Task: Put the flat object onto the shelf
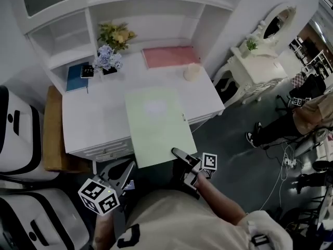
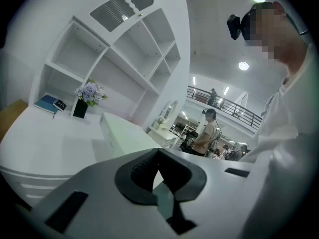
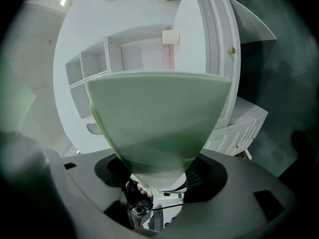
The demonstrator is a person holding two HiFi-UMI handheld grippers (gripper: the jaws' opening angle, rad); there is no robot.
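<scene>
The flat object (image 1: pixel 156 124) is a pale green board that lies over the white desk (image 1: pixel 93 124), its near edge hanging past the desk's front. My right gripper (image 1: pixel 179 154) is shut on its near right corner. In the right gripper view the board (image 3: pixel 159 113) fills the space between the jaws of the right gripper (image 3: pixel 157 176). The left gripper (image 1: pixel 127 168) hovers below the desk's front edge, left of the board, shut and empty. The left gripper view shows the left gripper (image 2: pixel 158 156) with the board (image 2: pixel 119 133) ahead of it. White shelves (image 1: pixel 140 14) rise behind the desk.
On the desk's back stand a flower pot (image 1: pixel 108 59), a blue book (image 1: pixel 77 77), a pink mat (image 1: pixel 169 56) and a cream cup (image 1: pixel 192 72). A wooden stool (image 1: pixel 52 134) is left of the desk, a white dressing table (image 1: pixel 260 61) to its right, and a seated person (image 1: pixel 291 119) beyond that.
</scene>
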